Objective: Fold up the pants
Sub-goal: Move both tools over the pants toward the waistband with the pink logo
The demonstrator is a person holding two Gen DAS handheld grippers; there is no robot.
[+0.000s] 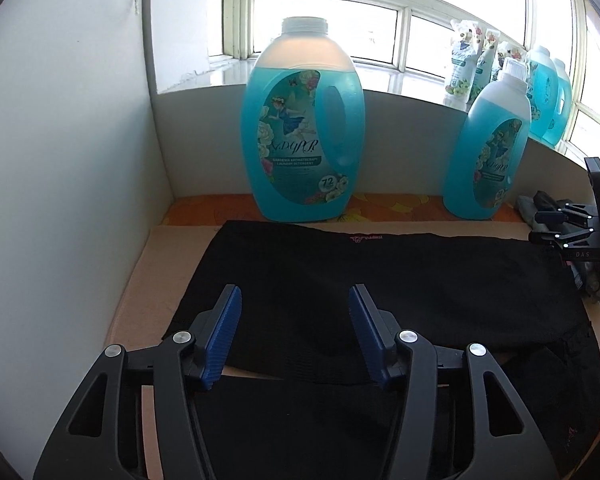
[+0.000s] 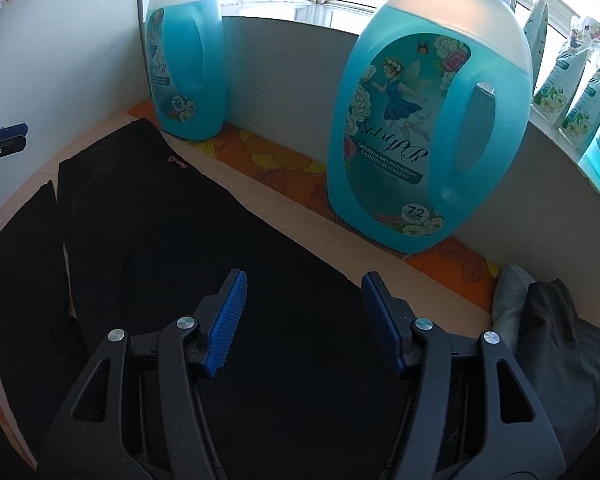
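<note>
Pants (image 1: 380, 280): black, flat beneath both claws.
Left claw (image 1: 296, 300): released, empty.
Right claw (image 2: 304, 292): released, empty.
Technique: pinch matching edges, lift evenly.

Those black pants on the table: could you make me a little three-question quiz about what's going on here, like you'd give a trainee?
1. True or false: the left gripper is clamped on the black pants.
2. Multiple choice: what stands behind the pants, against the back wall? A) two bottles of blue detergent B) a stack of books C) a laundry basket
3. Fill in: in the right wrist view, the bundle in the table's far right corner is a heap of ____ clothes.

Key
1. False. Its jaws stand wide apart above the cloth, as do those of the right gripper.
2. A: one large detergent bottle and a second detergent bottle.
3. Grey.
</note>
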